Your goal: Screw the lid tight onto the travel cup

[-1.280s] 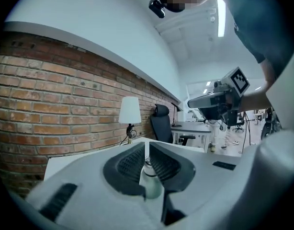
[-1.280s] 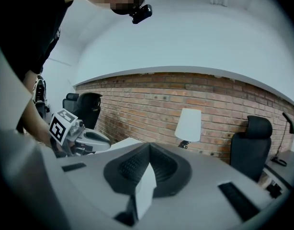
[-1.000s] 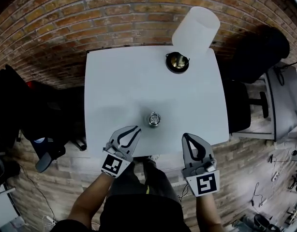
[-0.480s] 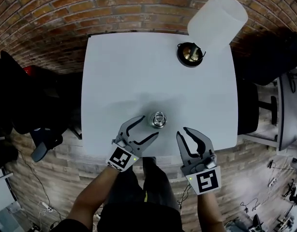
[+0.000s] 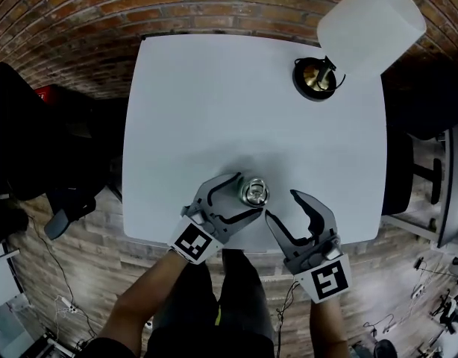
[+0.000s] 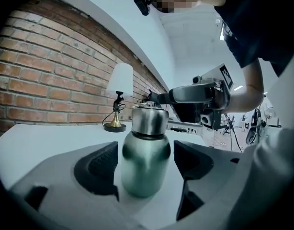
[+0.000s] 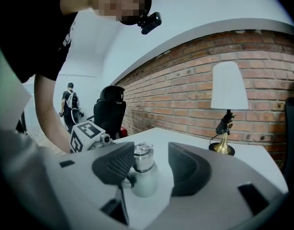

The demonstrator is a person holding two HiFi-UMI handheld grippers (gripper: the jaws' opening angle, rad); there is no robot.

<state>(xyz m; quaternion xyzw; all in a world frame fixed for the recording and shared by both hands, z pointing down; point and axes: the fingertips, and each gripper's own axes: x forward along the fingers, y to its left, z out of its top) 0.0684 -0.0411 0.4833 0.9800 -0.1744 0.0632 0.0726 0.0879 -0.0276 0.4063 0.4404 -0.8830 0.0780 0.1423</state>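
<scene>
A small steel travel cup stands upright near the front edge of the white table, with its silver lid on top. My left gripper reaches in from the left with its jaws opening. The cup body stands between the dark pads with a thin gap on each side. My right gripper sits just right of the cup, its jaws also opening. In the right gripper view the cup shows a little ahead between the pads, untouched.
A brass-footed lamp with a white shade stands at the table's far right corner. Dark chairs sit to the left, and another to the right. A brick wall runs behind the table.
Both grippers have moved forward to the cup and gone from shut to open. The left one now straddles the cup, and the right one has come in close beside it.
</scene>
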